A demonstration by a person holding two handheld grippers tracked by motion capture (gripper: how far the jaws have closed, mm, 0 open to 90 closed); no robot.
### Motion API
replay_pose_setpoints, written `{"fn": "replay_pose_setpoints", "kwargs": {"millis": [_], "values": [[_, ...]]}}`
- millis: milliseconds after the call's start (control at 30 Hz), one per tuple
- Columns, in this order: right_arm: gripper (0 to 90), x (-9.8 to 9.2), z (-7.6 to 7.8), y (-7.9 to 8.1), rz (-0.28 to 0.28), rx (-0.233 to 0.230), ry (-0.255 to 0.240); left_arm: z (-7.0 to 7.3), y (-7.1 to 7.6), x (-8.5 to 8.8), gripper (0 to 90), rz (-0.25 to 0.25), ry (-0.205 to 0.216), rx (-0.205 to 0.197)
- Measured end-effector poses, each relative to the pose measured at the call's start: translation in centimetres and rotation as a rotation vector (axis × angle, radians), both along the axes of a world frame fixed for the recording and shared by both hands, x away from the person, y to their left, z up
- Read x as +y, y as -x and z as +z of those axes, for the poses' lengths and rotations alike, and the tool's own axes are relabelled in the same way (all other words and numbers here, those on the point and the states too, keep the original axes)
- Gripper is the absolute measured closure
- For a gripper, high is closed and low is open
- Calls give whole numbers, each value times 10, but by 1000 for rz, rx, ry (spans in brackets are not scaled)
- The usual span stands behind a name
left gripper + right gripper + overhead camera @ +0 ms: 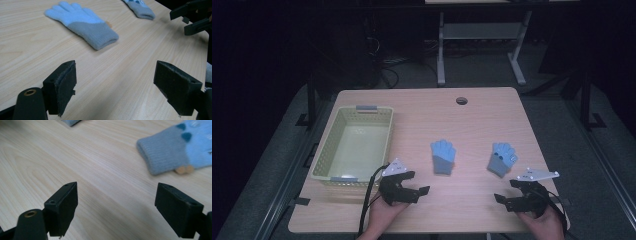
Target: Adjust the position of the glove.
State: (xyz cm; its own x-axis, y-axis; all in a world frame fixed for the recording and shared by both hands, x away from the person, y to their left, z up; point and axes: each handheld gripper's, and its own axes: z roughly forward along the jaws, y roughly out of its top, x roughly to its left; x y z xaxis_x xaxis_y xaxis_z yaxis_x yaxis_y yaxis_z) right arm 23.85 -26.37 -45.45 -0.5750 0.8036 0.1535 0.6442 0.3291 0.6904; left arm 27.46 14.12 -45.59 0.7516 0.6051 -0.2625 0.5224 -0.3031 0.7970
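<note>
We hold both grippers, left (pixel 421 191) and right (pixel 500 199), near the table's (pixel 472 120) front edge, jaws apart and empty, facing inward. Two gloves, left (pixel 443 156) and right (pixel 502 159), lie flat mid-table, cuffs toward us, probably for easy grasping.

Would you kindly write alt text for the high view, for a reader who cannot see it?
Two blue gloves, the left glove and the right glove, lie flat on a wooden table. Nearer the person, the left gripper and right gripper are held with jaws open and nothing in them. A pale basket sits at the left.
</note>
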Motion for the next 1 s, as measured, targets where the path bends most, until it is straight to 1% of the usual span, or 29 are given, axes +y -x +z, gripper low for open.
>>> {"fn": "replay_pose_setpoints", "kwargs": {"millis": [67,100,133,233,300,433,467,500,600,633,667,733,800,833,867,1000], "values": [[192,-3,2,1,4,-20,-4,-1,1,0,181,3,-1,-3],[191,-4,3,1,2,-23,-9,-1,1,0,181,1,-1,-2],[189,-5,3,1,-3,-20,-15,-1,1,0,181,1,-3,-5],[189,-7,2,-1,-3,-18,-16,-1,0,-1,181,-10,-7,-12],[192,-7,2,-2,-4,-9,-13,-1,0,-1,181,-13,-10,-12],[187,-6,2,-5,-3,-6,-24,-1,1,0,181,-4,-6,-9],[186,-6,3,-6,-2,-8,-26,0,1,1,182,-6,-11,-14],[186,-5,3,-7,-2,-6,-27,0,1,1,183,-3,-7,-16],[178,-4,5,-12,-1,-16,-27,0,0,2,184,-5,-6,-18],[175,-3,6,-14,-3,-12,-29,1,1,2,184,-5,-9,-23],[174,-3,7,-16,-2,-20,-30,1,1,2,184,-6,-12,-24],[172,-2,10,-20,-2,-19,-30,1,1,3,182,-3,-10,-26],[172,-1,12,-23,2,-9,-47,2,2,2,181,2,-7,-29],[171,-1,13,-24,13,-5,-47,2,2,2,181,8,4,-29],[169,0,14,-26,21,-5,-42,2,2,1,180,9,6,-29],[162,0,21,-32,26,-9,-34,3,2,3,168,14,6,-28]]}}
